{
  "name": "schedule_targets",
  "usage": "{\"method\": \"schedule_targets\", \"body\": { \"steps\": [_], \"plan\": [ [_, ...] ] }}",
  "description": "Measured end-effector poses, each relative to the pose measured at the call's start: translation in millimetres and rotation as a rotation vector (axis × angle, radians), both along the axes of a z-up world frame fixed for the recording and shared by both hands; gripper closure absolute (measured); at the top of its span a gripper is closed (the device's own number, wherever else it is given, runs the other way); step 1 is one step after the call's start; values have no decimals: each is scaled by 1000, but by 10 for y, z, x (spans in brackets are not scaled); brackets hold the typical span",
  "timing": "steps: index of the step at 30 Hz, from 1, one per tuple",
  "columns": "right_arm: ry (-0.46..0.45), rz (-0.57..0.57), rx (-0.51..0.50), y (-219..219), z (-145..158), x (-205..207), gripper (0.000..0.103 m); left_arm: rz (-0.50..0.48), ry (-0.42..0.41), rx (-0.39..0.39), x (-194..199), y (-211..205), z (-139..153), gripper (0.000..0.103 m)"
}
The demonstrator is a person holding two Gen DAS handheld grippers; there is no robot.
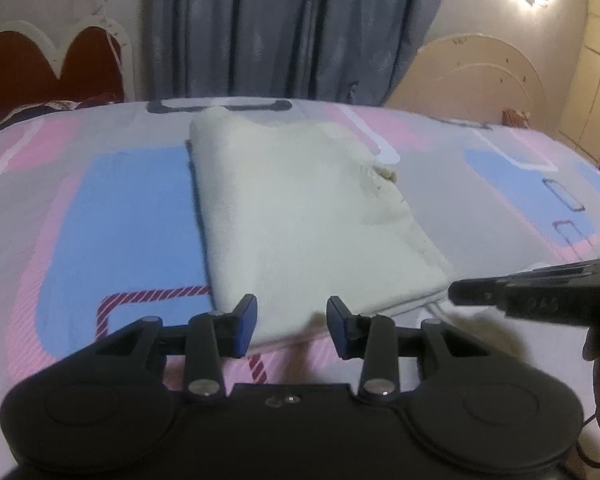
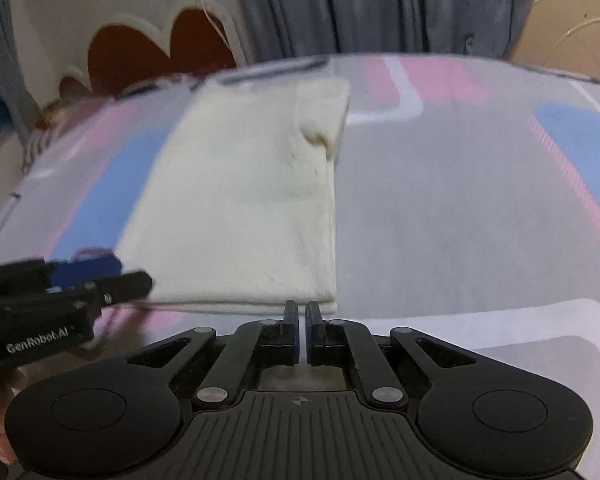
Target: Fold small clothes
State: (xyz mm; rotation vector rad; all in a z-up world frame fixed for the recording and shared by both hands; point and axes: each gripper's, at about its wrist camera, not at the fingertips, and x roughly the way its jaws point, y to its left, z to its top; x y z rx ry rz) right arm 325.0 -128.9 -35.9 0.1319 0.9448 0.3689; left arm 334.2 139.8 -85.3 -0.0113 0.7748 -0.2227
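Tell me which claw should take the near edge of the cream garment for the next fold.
Left, probably. The left claw is open, its fingers straddling the near edge of the cream garment, nothing gripped yet. The right claw is shut and empty at the near right corner, so it would have to open first.

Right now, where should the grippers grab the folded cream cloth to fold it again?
Probably by the near edge of the cloth, one corner each, coming in low from the front. That edge lies flat on the bed sheet just ahead of both grippers, and the layers there are stacked evenly. The left gripper is open; the right gripper is shut.
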Motion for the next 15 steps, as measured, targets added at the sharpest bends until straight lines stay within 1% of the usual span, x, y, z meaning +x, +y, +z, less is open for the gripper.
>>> {"method": "schedule_targets", "body": {
  "steps": [2, 5, 9, 15],
  "plan": [
    [-37, -29, 12, -68, 88, -76, 99, 23, -10, -8, -132, 1, 63, 66],
    [-63, -45, 44, -164, 268, -252, 99, 48, -34, -13, -347, -23, 196, 66],
    [-129, -15, 33, -247, 511, -569, 99, 69, -69, -20, -671, -93, 366, 66],
    [-196, 34, 31, -393, 823, -1060, 99, 103, -104, -20, -1128, -206, 576, 66]
  ]
}}
